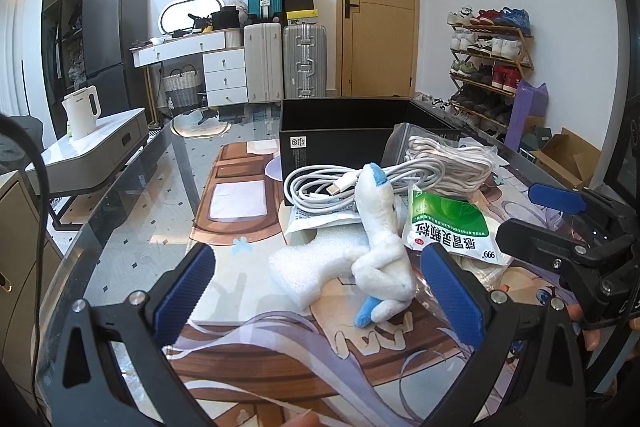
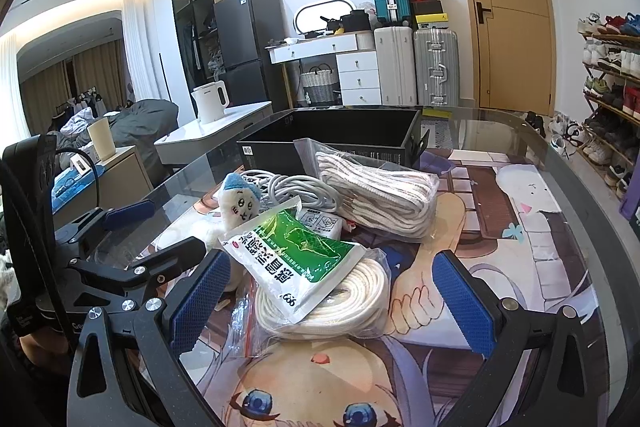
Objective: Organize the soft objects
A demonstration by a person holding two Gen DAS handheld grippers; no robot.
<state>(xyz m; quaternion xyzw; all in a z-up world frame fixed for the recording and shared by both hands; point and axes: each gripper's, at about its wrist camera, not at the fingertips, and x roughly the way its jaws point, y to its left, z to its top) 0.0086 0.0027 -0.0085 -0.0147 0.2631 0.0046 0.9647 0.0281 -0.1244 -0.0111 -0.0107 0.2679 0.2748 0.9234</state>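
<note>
Both grippers hover low over the glass table (image 1: 132,211), jaws spread wide and holding nothing. The left gripper (image 1: 320,291) has its blue pads either side of a small white plush toy (image 1: 380,247) with blue tips, which lies on the printed anime mat (image 1: 240,195) with its head pointing toward the far edge; neither pad touches it. Under and beside the toy lies a piece of white foam wrap (image 1: 308,267). The right gripper (image 2: 332,303) stands apart around a green-and-white medicine sachet (image 2: 296,259), which rests tilted on a coil of cream rope (image 2: 352,303) inside a clear zip bag. The toy's face (image 2: 240,203) peeks out just behind the sachet. Further back, toward the table's far edge, a coiled white charging cable (image 1: 324,183) sits on a flat white packet (image 1: 316,219), and just to its right a second bag of bundled cream cords (image 2: 380,195) leans against an open black box (image 2: 340,135), which is dark inside. The whole heap sits near the middle of the table, close in front of the box. A white kettle (image 1: 82,111) stands on a side cabinet off the table's left edge.
</note>
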